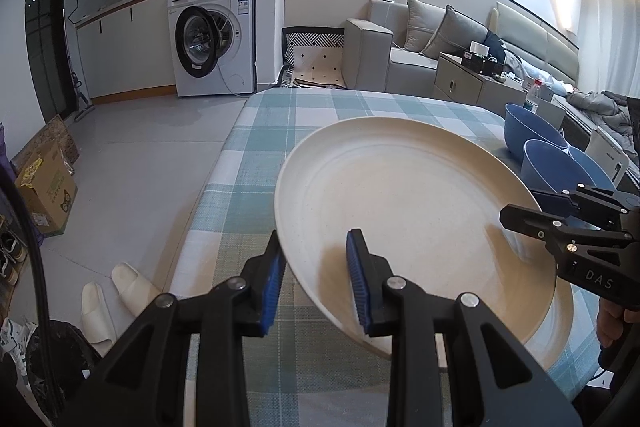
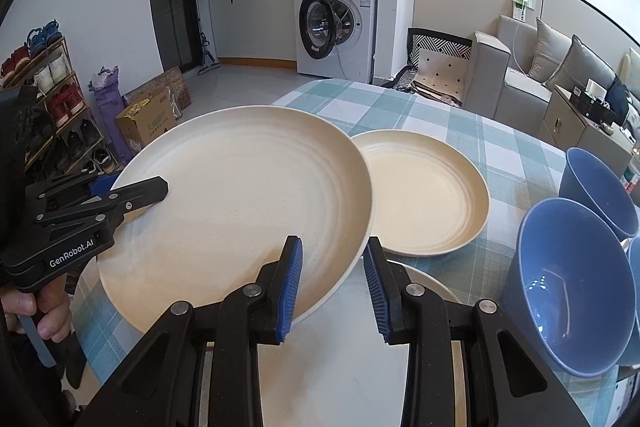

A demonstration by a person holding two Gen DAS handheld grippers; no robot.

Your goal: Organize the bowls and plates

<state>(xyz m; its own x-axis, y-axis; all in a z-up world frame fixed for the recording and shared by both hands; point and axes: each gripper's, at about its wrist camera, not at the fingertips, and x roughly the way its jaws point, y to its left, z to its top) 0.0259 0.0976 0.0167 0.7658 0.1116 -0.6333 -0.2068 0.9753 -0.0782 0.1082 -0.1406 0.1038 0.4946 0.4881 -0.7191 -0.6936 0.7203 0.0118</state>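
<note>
A large cream plate point(image 1: 404, 211) point(image 2: 240, 203) is lifted and tilted above the checked tablecloth. My left gripper point(image 1: 316, 281) is open, its jaws astride the plate's left rim; it also shows in the right wrist view point(image 2: 132, 189). My right gripper point(image 2: 332, 289) is open, its jaws astride the plate's right rim; it shows in the left wrist view point(image 1: 520, 215). A smaller cream plate point(image 2: 428, 195) lies flat behind. Another cream plate point(image 2: 340, 367) lies under my right gripper. Blue bowls point(image 2: 576, 283) point(image 1: 556, 167) stand at the right.
The table with the checked cloth point(image 1: 280, 131) ends at the left with floor, slippers point(image 1: 120, 295) and a cardboard box point(image 1: 48, 187) below. A washing machine point(image 2: 336, 27) and sofa point(image 2: 532, 71) stand beyond. A shoe rack point(image 2: 48, 99) stands at left.
</note>
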